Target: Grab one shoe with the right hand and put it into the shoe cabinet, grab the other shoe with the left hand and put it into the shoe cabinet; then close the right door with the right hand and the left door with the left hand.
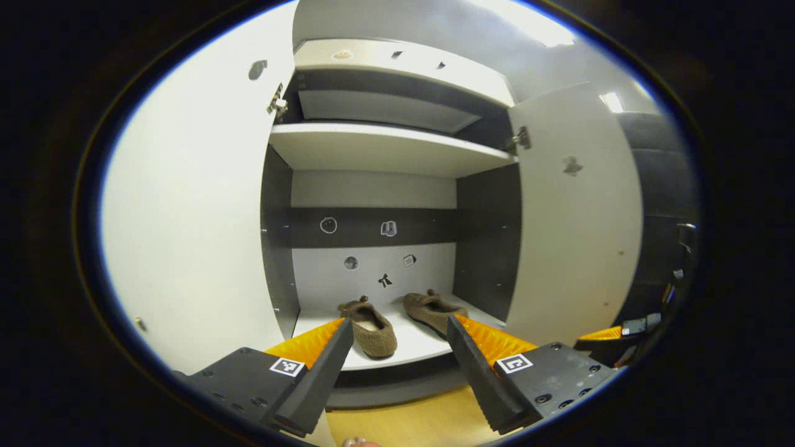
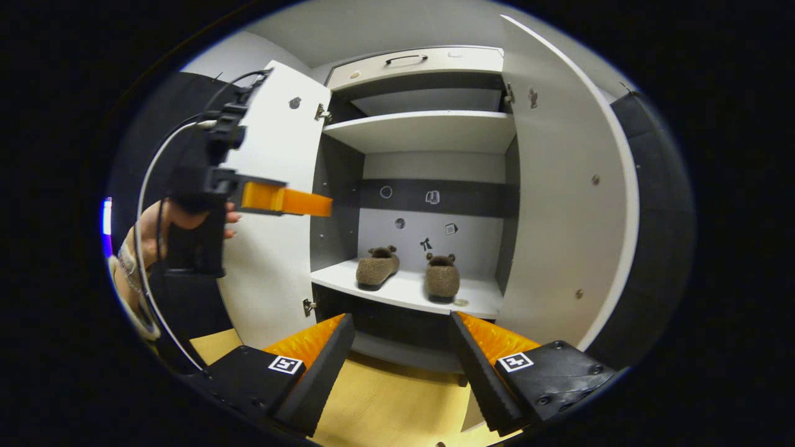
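Both shoes sit inside the shoe cabinet [image 2: 428, 133] on its lower shelf [image 2: 407, 290], side by side and a little apart. In the right gripper view the left shoe [image 2: 377, 268] lies angled with its toe turned toward the left wall, and the right shoe [image 2: 441, 278] points straight out toward the shelf's front edge. In the left gripper view the same pair appears from closer in and more from above: the near shoe [image 1: 371, 328] shows its pale lining and reaches close to the front lip of the shelf, while the other shoe [image 1: 432, 310] lies farther back and to the right.

The right gripper view takes in the left gripper [image 2: 310, 203], held up by a hand [image 2: 163, 228] in front of the open left door [image 2: 276, 205], with its cable looping down beside it; how its jaws stand cannot be read from this side angle. The left gripper view shows its own jaws wide apart and empty at the left gripper [image 1: 397, 332], well short of the shelf. The right gripper [image 2: 400, 326] also has its jaws spread wide, holding nothing, low above the wooden floor [image 2: 385, 403].

Both doors stand swung fully outward; the right door [image 2: 559, 186] leaves the whole opening free. An upper shelf [image 2: 422, 130] spans the cabinet above, with ample headroom over the shoes.
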Motion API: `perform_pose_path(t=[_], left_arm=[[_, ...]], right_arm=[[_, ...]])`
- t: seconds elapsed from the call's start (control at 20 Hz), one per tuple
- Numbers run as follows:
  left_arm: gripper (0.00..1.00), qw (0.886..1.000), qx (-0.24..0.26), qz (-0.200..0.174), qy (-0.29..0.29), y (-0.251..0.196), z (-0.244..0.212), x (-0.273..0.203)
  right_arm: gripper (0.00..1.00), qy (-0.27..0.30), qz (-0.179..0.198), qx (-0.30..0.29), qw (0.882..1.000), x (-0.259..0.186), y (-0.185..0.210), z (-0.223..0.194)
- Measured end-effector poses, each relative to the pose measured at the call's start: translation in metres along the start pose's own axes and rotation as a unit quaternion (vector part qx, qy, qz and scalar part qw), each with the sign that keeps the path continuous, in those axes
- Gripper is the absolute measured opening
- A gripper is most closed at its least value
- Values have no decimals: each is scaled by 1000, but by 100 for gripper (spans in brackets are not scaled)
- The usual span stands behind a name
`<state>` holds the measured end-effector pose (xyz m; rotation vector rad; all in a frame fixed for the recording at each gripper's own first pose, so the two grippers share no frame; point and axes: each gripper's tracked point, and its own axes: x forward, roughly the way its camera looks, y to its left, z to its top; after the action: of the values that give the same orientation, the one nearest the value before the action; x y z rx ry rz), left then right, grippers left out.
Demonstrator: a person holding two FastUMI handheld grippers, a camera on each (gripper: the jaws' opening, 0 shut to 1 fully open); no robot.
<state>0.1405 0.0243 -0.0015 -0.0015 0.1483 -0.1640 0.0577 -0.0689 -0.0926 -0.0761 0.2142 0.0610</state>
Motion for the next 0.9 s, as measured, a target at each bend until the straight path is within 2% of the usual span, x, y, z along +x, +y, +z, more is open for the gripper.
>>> perform_pose_path(t=[0.05,0.1,0.2,0.25,0.35,0.45,0.55,0.7,0.75,0.9], left_arm=[[96,1000,0,-11,-2,-6,0,-22],[99,1000,-2,-21,-5,-10,1,-41],[93,998,-17,-54,-2,-18,-4,-73],[96,997,-30,-68,-3,-20,-7,-88],[96,995,-52,-85,-4,-16,-13,-110],[97,994,-59,-91,4,-9,-22,-127],[98,996,-44,-72,7,7,-25,-139],[95,998,-24,-48,10,24,-30,-155],[95,999,-28,-43,7,28,-28,-160],[95,998,-55,-26,-2,42,-28,-178]], right_arm=[[94,-10,-17,4,1000,-9,-10,13],[98,-19,-31,9,999,-19,-18,24],[98,-32,-60,2,998,-40,-35,39],[98,-36,-81,-7,996,-50,-50,43],[98,-40,-132,-25,990,-73,-84,50],[98,-43,-183,-28,982,-87,-121,54],[98,-62,-223,-33,972,-94,-154,66],[97,-70,-237,-48,968,-83,-184,76],[94,-70,-236,-48,968,-77,-188,78],[98,-76,-231,-43,969,-63,-194,83]])
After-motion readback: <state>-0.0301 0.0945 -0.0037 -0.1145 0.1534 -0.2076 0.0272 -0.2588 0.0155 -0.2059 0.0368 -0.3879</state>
